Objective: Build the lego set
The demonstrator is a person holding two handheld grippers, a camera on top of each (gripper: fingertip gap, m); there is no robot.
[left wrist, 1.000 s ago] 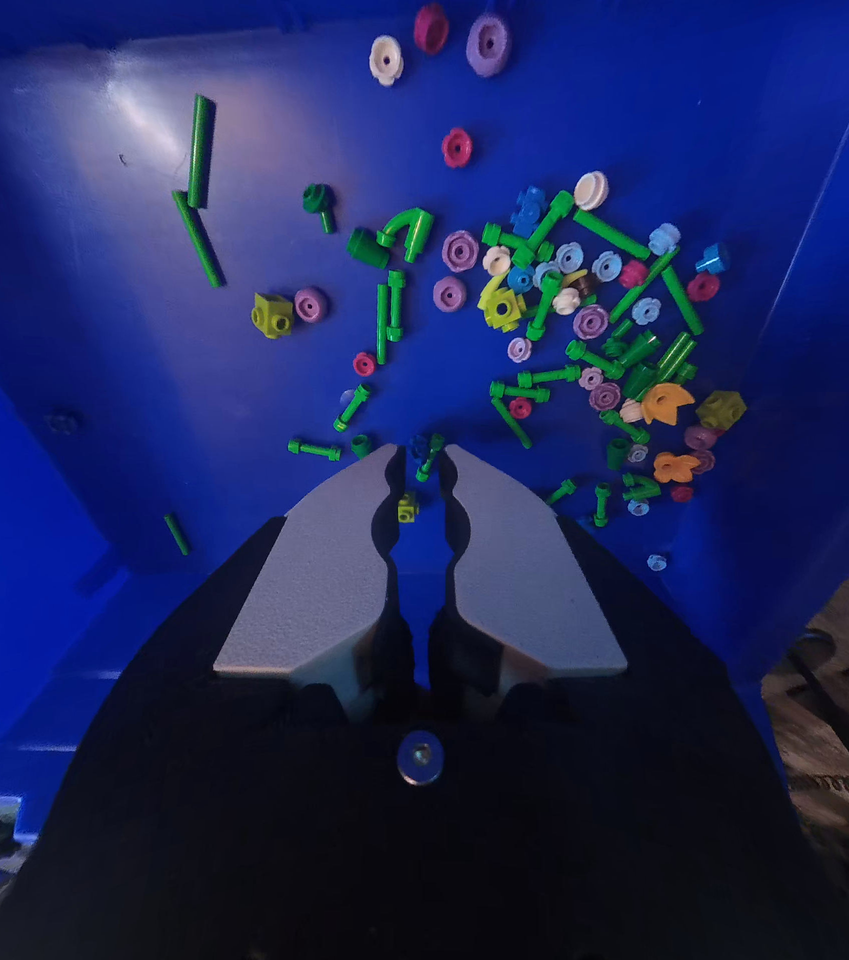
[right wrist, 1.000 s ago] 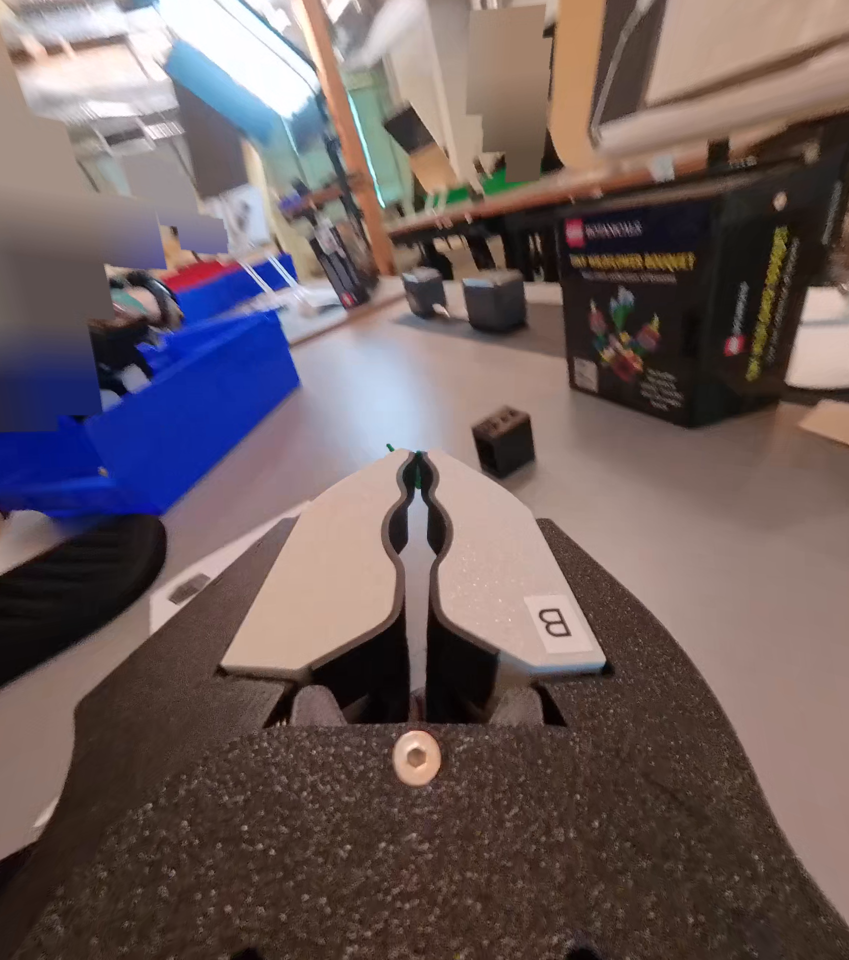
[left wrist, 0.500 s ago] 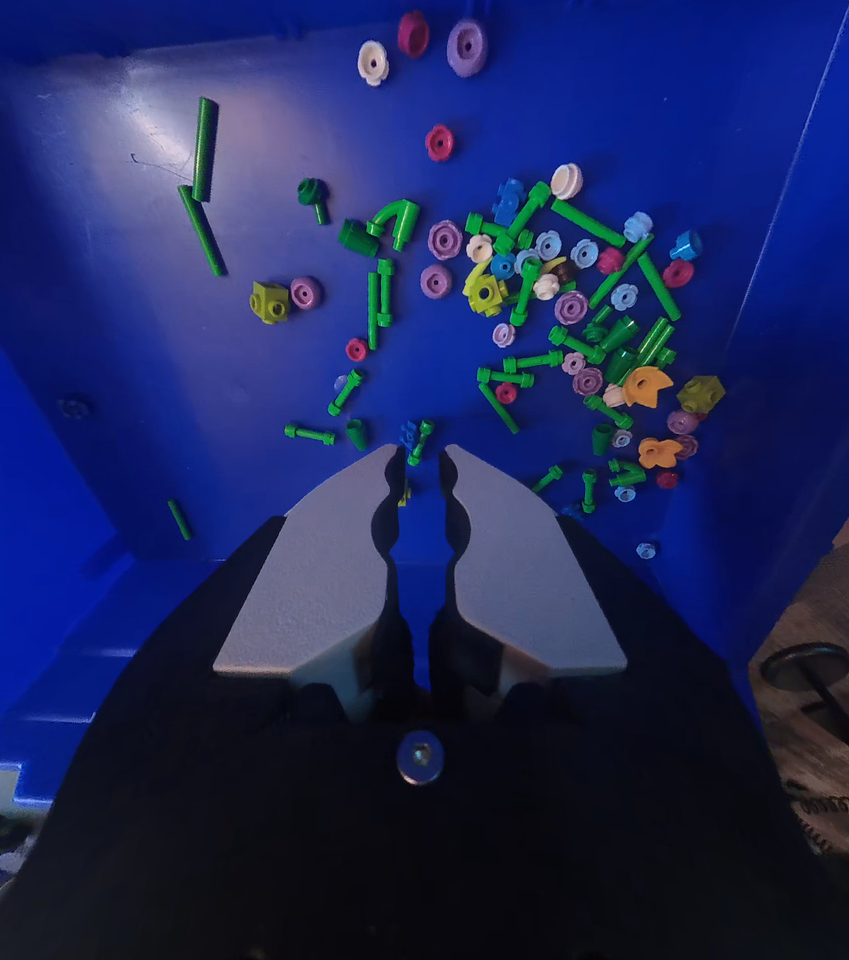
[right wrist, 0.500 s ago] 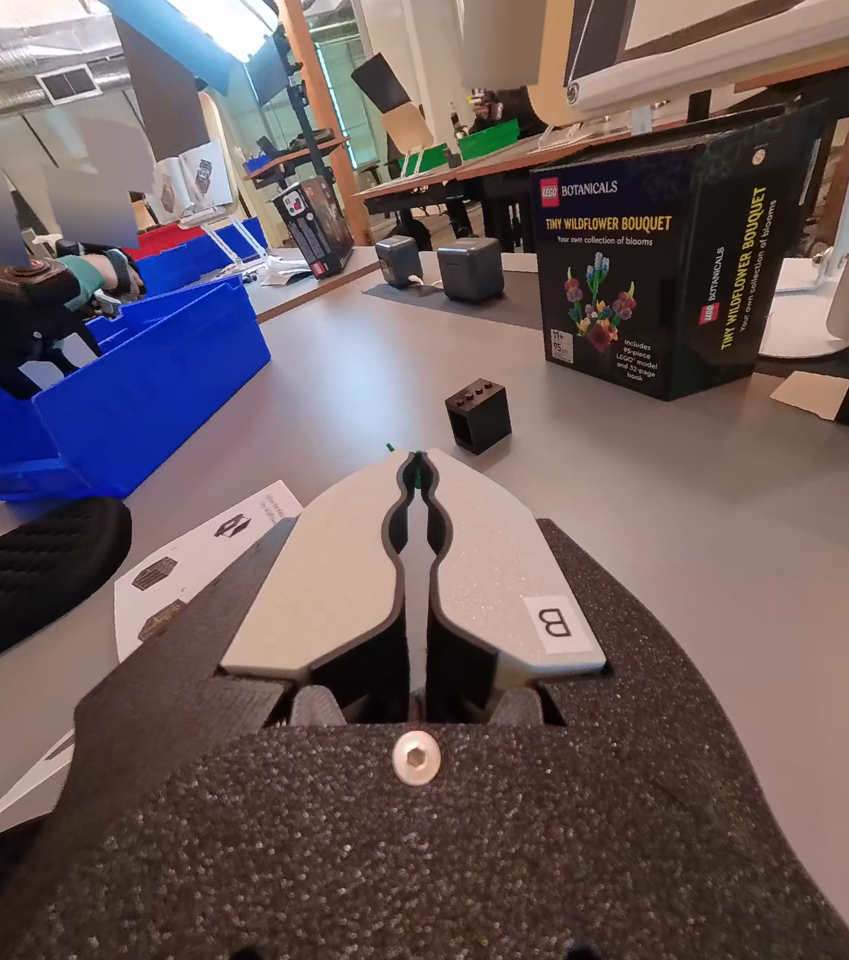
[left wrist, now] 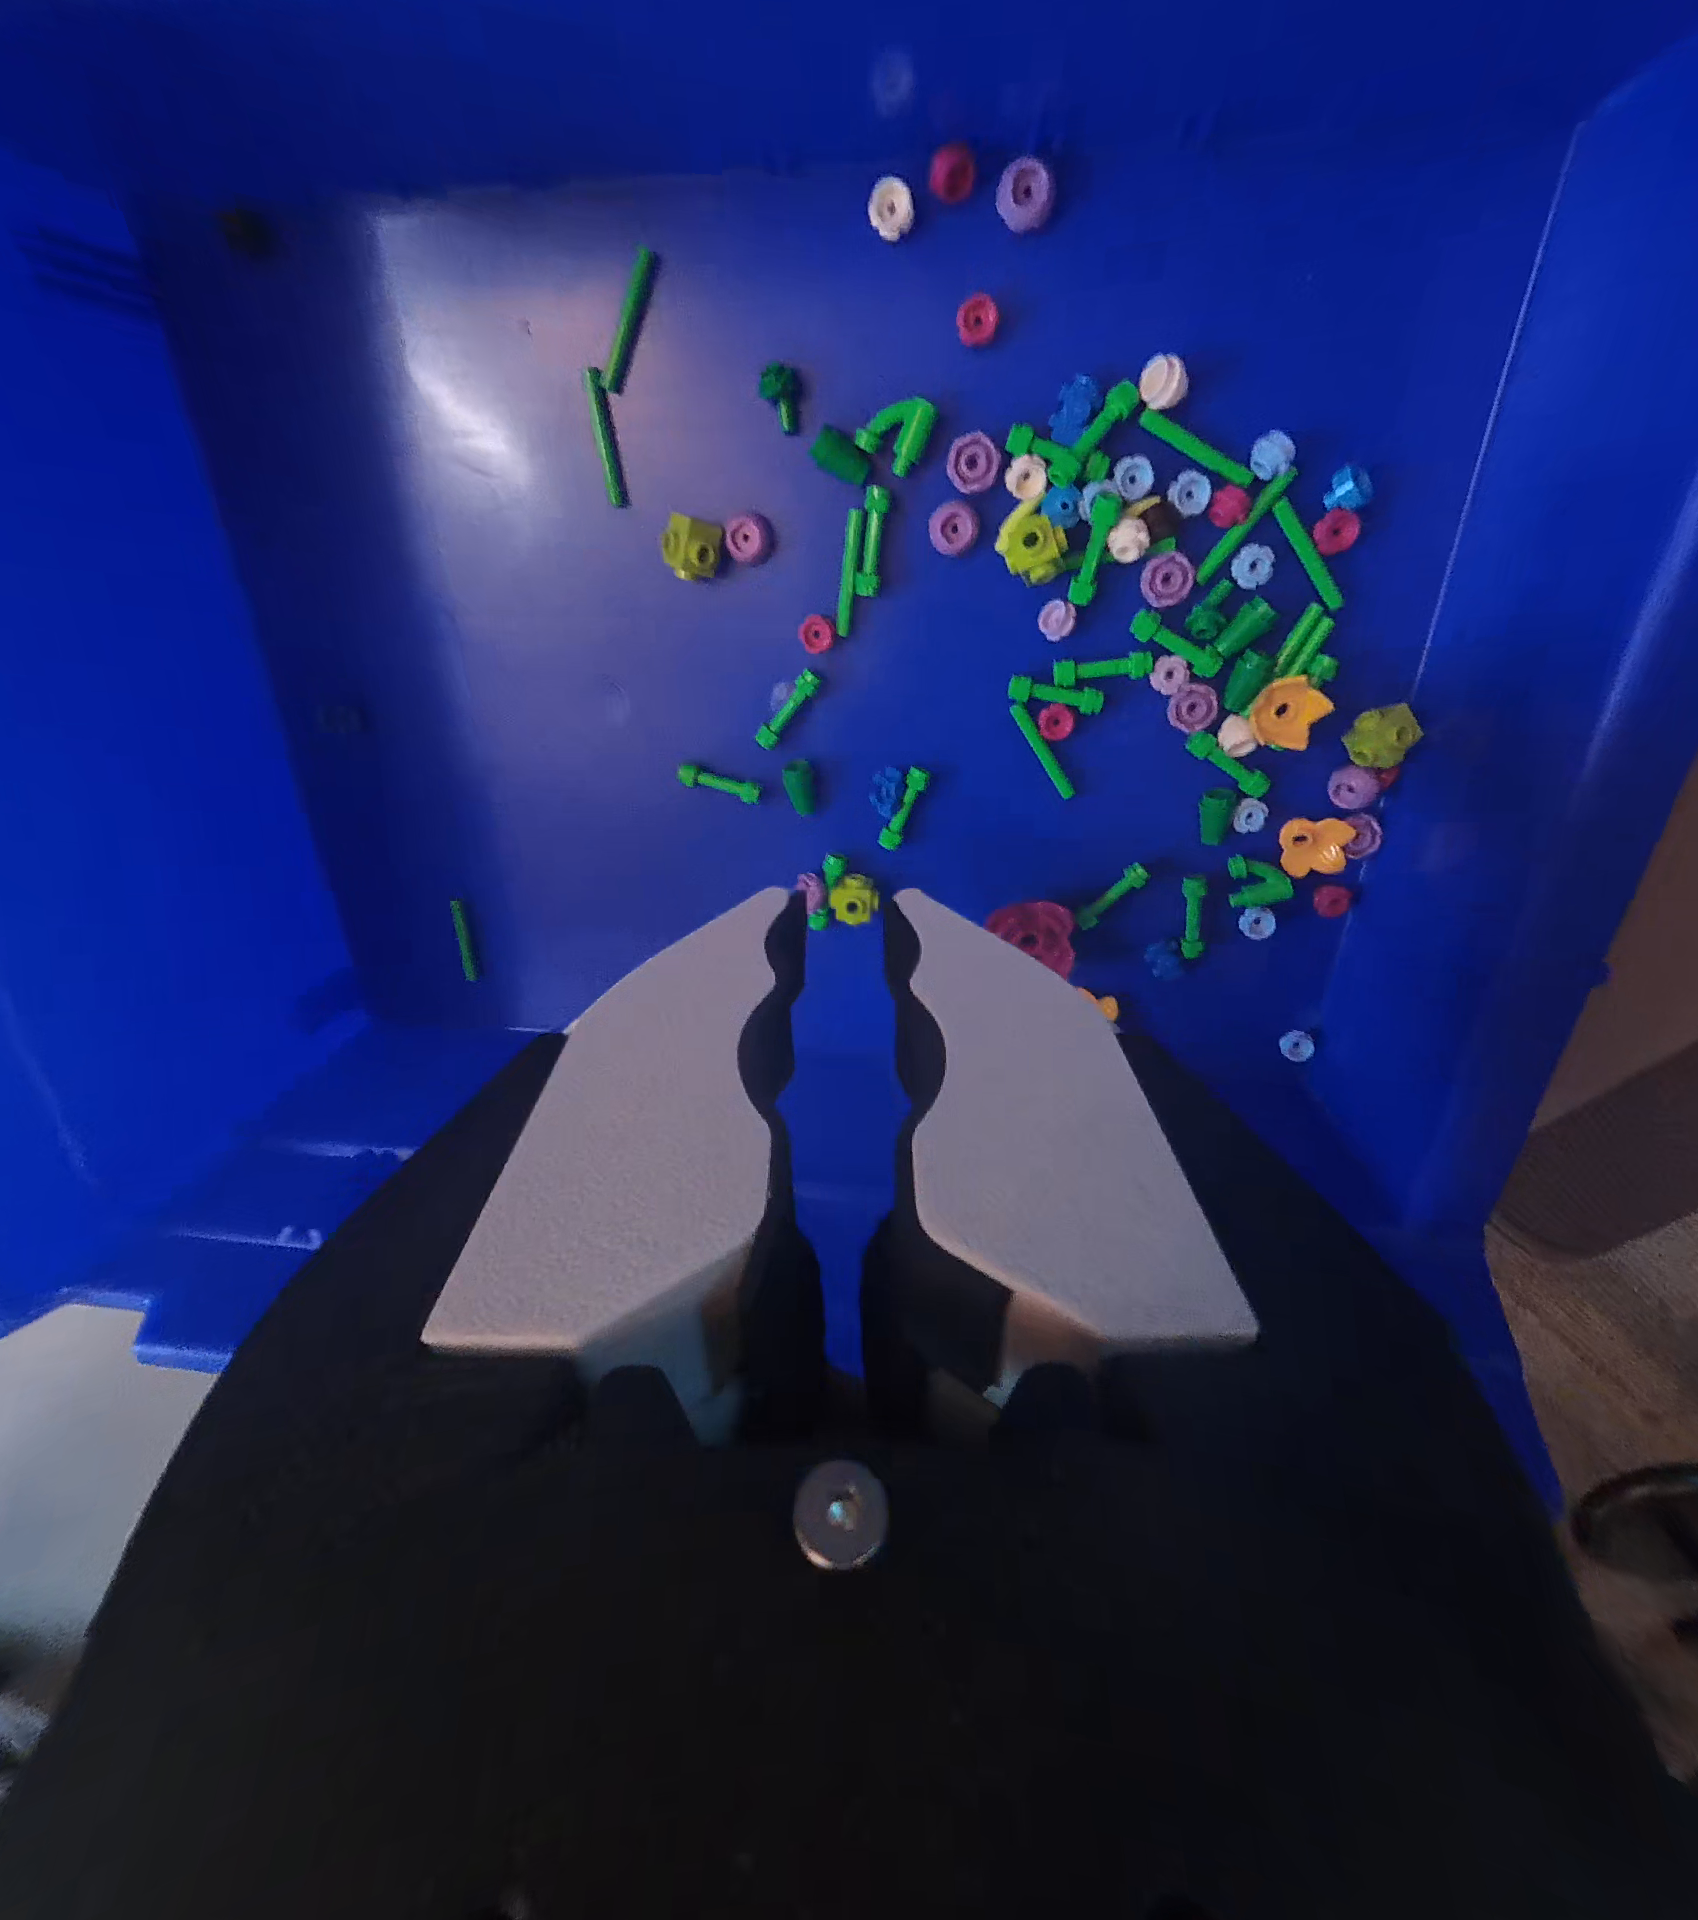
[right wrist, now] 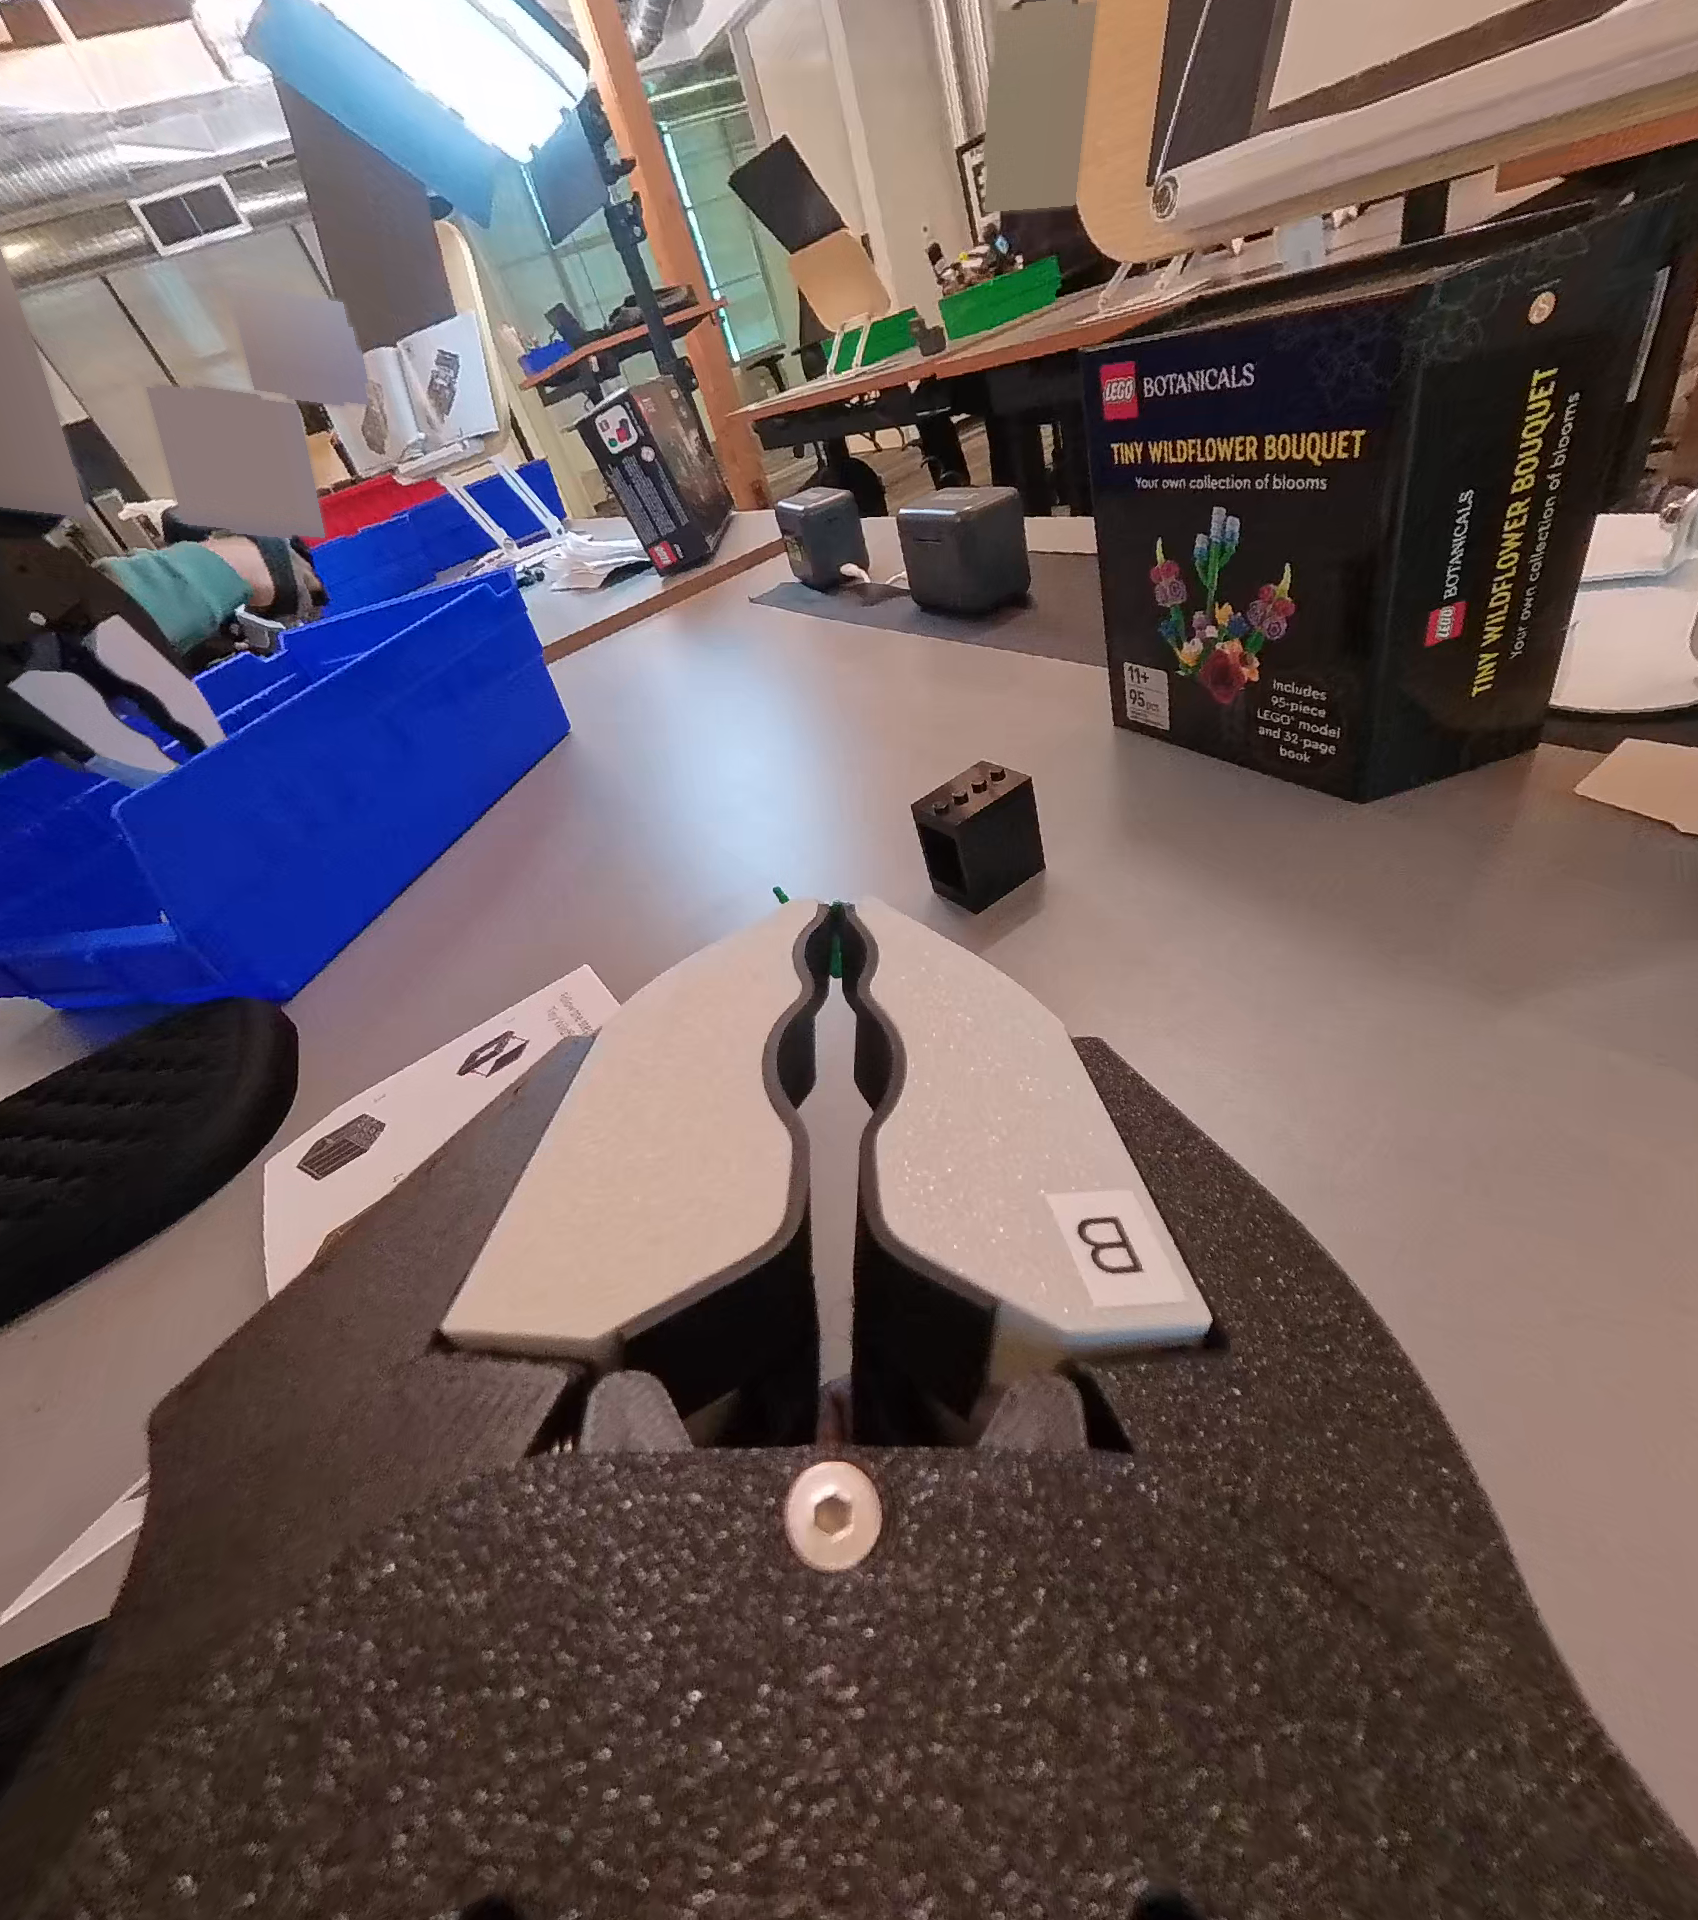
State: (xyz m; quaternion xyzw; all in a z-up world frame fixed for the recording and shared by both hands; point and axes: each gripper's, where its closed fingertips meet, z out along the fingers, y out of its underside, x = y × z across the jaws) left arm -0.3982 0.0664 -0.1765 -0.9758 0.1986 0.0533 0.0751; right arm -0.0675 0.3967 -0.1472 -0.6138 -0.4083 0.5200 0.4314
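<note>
In the left wrist view my left gripper hangs over a blue bin, jaws slightly apart and empty. A lime-yellow piece with green bits lies on the bin floor just beyond the tips. Many small green stems, purple, pink, blue and white round pieces are scattered at the right. In the right wrist view my right gripper is shut on a thin green stem piece above the grey table. A black cube brick stands just beyond it.
The set's dark box stands at the back right. The blue bin sits at the left with the left gripper in it. A printed sheet and a black mesh pad lie near left. A dark pink flower piece lies by the left gripper's right finger. The left gripper's tips are roughly 45 cm from the right gripper's. To reach the black cube brick in a straight line is about 12 cm for my right fingers, about 45 cm for my left.
My left gripper has drawn back from the bin floor; the lime piece that sat between the fingers now lies past the tips. My right gripper's view has steadied, still gripping the green stem.
</note>
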